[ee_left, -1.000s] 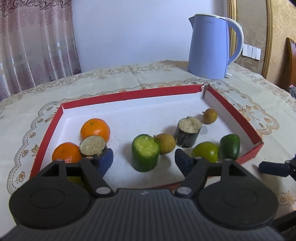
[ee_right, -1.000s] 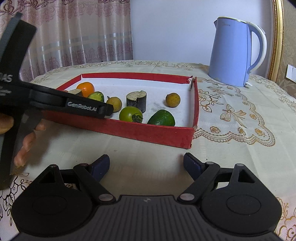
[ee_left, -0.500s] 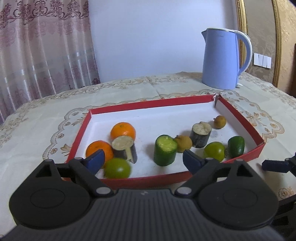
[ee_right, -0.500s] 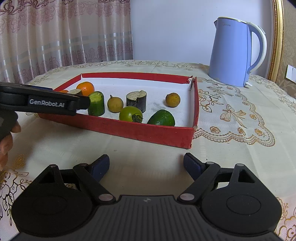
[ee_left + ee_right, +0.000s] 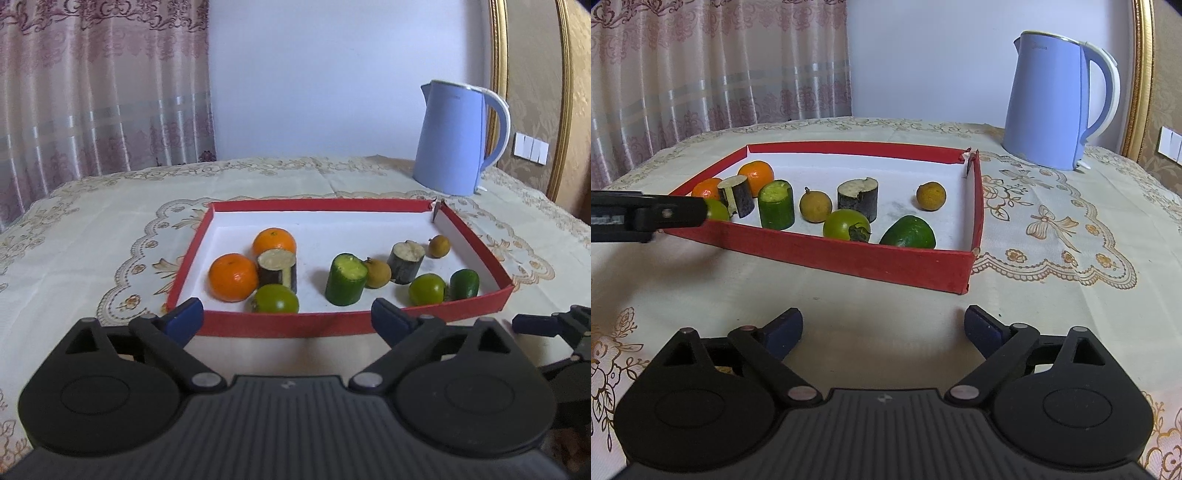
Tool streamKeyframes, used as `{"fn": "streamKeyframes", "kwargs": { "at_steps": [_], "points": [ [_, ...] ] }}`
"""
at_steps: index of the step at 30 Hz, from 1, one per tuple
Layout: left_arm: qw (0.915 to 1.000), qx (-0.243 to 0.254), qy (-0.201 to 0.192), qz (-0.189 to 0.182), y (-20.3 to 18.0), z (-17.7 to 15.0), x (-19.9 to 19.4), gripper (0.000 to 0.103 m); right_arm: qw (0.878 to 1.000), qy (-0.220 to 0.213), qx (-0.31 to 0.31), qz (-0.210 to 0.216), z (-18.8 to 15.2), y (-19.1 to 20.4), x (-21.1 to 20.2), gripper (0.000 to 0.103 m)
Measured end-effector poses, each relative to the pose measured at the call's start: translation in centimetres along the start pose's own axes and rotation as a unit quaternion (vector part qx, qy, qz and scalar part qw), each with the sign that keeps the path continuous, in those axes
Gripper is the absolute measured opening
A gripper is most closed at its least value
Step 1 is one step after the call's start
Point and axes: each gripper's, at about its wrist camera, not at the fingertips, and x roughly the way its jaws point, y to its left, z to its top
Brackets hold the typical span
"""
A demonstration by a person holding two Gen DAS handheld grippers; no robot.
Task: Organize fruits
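Observation:
A red tray (image 5: 280,322) with a white floor holds two oranges (image 5: 233,277), two dark eggplant pieces (image 5: 277,269), a cucumber piece (image 5: 346,278), two green tomatoes (image 5: 276,299), two longans (image 5: 376,273) and a dark green fruit (image 5: 464,283). My left gripper (image 5: 286,319) hovers just in front of the tray's near wall; its jaws are opening with nothing between them. My right gripper (image 5: 884,328) hangs over the tablecloth short of the tray (image 5: 849,254), its jaws also opening and empty. The left gripper's finger (image 5: 676,216) shows at the tray's left corner.
A light blue kettle (image 5: 454,140) stands on the table behind the tray's far right corner. A cream embroidered cloth (image 5: 1052,229) covers the table. A curtain and a wall lie behind it. Bare cloth lies to the left and right of the tray.
My left gripper has drawn back out of the tray, away from the eggplant piece by the oranges, and its jaws have spread wider. The right gripper stayed in place and opened slightly.

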Motion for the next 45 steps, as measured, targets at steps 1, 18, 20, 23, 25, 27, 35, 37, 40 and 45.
{"fn": "streamKeyframes", "kwargs": {
  "at_steps": [1, 18, 20, 23, 25, 27, 35, 37, 40, 45],
  "points": [
    [1.0, -0.004, -0.001, 0.001, 0.1, -0.1, -0.3, 0.098, 1.0, 0.0, 0.0, 0.0, 0.0, 0.0, 0.0, 0.096],
    [0.9993, -0.027, -0.006, 0.027, -0.2, -1.2, -3.8, 0.103, 0.99, -0.047, 0.116, -0.065, 0.7, 1.9, -3.2, 0.099],
    [0.9991, -0.032, -0.004, 0.028, -0.2, -1.2, -4.0, 0.103, 0.989, -0.05, 0.121, -0.066, 0.9, 2.0, -3.3, 0.1],
    [0.9988, -0.033, -0.005, 0.037, -0.2, -1.1, -4.2, 0.103, 0.988, -0.051, 0.122, -0.075, 1.1, 2.3, -3.4, 0.1],
    [0.9988, -0.031, -0.006, 0.039, -0.2, -1.0, -4.3, 0.103, 0.988, -0.051, 0.122, -0.079, 1.3, 2.5, -3.3, 0.1],
    [0.9987, -0.03, -0.006, 0.04, -0.2, -1.0, -4.4, 0.103, 0.987, -0.052, 0.125, -0.084, 1.4, 2.6, -3.3, 0.1],
    [0.9986, -0.028, -0.003, 0.045, -0.4, -0.8, -4.5, 0.103, 0.986, -0.051, 0.122, -0.097, 1.5, 3.0, -3.2, 0.1],
    [0.9985, -0.023, -0.005, 0.048, -0.5, -0.8, -4.6, 0.103, 0.987, -0.052, 0.117, -0.1, 1.4, 3.3, -3.2, 0.1],
    [0.9987, -0.023, -0.002, 0.046, -0.6, -0.8, -4.6, 0.103, 0.987, -0.056, 0.112, -0.105, 1.4, 3.6, -3.3, 0.1],
    [0.9988, -0.015, -0.001, 0.047, -0.7, -0.7, -4.6, 0.103, 0.987, -0.055, 0.109, -0.107, 1.4, 3.6, -3.2, 0.1]
  ]
}}
